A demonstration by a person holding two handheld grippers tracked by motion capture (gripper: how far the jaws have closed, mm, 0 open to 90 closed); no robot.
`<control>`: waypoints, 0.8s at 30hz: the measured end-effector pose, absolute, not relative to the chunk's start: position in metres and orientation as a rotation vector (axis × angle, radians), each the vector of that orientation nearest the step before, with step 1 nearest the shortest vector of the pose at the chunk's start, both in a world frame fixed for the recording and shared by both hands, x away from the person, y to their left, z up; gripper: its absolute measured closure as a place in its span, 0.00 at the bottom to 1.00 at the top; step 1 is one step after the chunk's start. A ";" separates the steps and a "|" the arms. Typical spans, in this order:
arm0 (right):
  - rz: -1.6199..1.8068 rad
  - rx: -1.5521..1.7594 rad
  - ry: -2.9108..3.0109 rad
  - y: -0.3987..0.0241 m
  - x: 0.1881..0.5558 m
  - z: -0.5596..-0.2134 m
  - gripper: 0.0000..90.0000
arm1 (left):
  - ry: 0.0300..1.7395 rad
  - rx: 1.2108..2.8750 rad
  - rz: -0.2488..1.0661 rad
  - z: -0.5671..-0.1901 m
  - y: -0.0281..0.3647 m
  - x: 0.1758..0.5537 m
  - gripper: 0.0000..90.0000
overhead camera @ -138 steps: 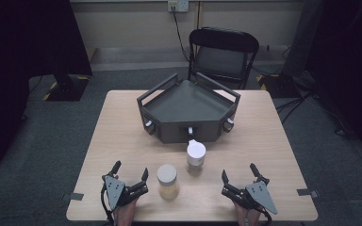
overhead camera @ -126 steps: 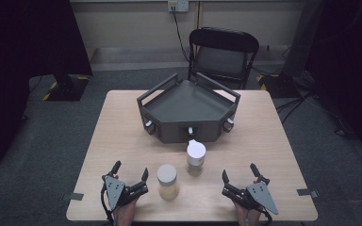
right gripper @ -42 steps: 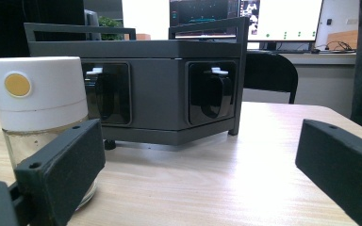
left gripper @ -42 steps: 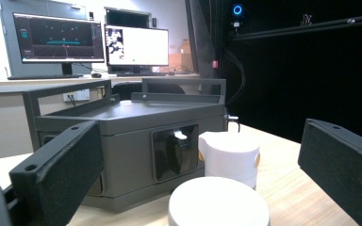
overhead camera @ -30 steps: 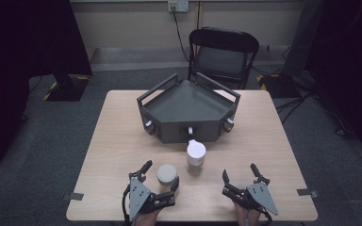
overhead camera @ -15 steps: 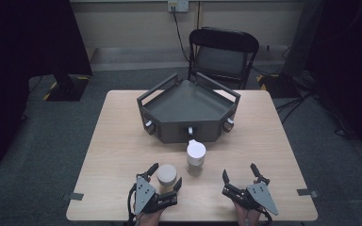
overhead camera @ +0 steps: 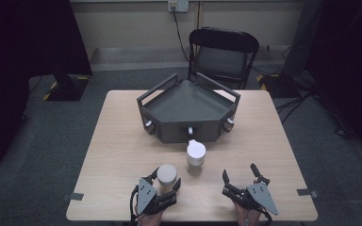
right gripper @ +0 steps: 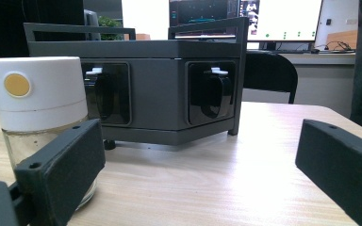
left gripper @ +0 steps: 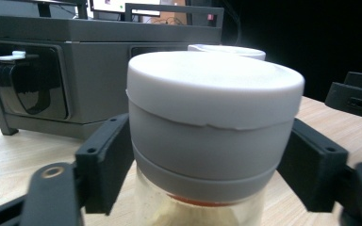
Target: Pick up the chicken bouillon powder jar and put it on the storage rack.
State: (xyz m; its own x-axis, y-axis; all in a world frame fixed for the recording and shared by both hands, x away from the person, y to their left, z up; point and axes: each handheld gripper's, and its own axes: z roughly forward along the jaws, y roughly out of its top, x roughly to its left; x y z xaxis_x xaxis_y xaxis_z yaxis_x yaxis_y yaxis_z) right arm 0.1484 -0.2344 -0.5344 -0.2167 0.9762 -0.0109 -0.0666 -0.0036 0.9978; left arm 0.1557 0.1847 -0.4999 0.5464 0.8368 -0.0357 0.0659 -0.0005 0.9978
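Your left claw (left gripper: 207, 188) is hugging the grey-lidded jar (left gripper: 212, 117), no readable label. Right claw (right gripper: 202, 174) sits wide open; white-capped jar (right gripper: 37, 103) just has a yellow dot (right gripper: 17, 85).

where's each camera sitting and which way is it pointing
High view: above the near table edge, looking forward and down; hands, left tool and right tool enter below.
Left gripper view: on the left tool, facing the grey-lidded jar between its jaws.
Right gripper view: on the right tool, facing the grey tray.
All share that tray.
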 end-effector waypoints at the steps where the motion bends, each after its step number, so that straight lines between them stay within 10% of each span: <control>1: 1.396 1.045 1.318 -0.234 0.148 -0.534 0.01 | 0.822 1.461 0.732 -0.500 0.184 0.156 0.30; 24: 1.396 1.045 1.318 -0.234 0.148 -0.534 0.01 | 0.812 1.434 0.771 -0.508 0.181 0.154 0.39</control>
